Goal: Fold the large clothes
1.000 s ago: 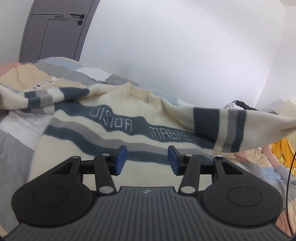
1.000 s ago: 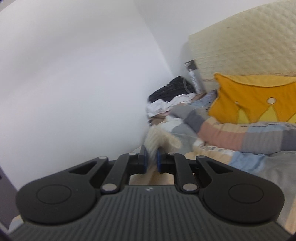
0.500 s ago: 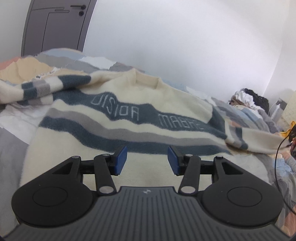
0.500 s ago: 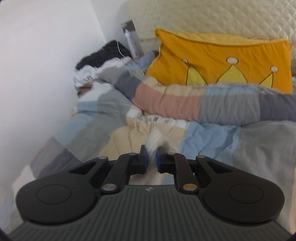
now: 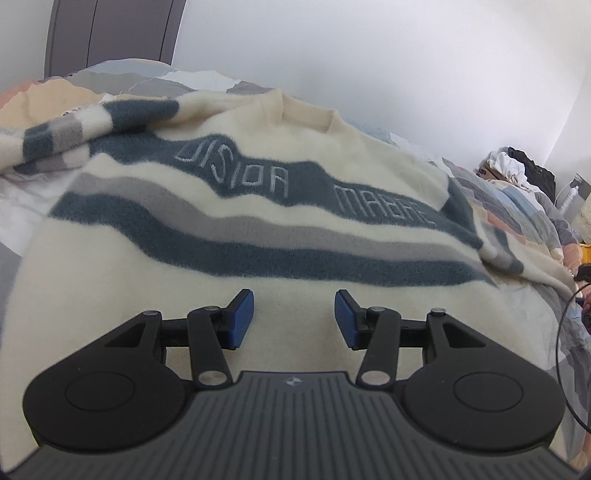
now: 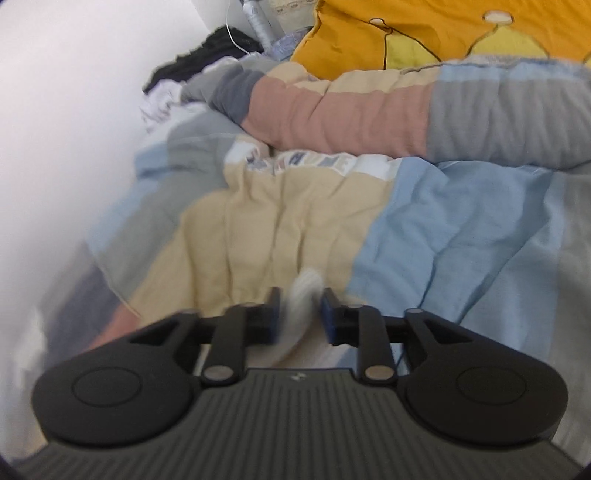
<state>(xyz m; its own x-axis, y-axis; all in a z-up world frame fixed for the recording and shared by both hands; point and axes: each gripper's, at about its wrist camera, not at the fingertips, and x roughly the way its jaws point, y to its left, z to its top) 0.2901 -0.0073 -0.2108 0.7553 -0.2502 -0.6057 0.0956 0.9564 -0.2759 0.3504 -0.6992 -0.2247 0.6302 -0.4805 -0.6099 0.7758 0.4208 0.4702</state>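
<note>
My left gripper [image 5: 293, 319] hangs over the one sweater [image 5: 229, 206], its two blue fingers [image 5: 242, 319] set about halfway apart with nothing between them and no contact that I can see. The sweater lies spread flat on the bed [image 5: 122, 79], collar away from that gripper, one striped sleeve [image 5: 74, 129] to the left of the collar and one [image 5: 506, 254] to the right. My right gripper [image 6: 298, 317] has just been opening; a cream tuft of sleeve cuff [image 6: 304, 299] sits between its two parted fingers, not pinched, above the patchwork quilt [image 6: 443, 229]. One orange pillow [image 6: 406, 33] lies beyond that cuff.
</note>
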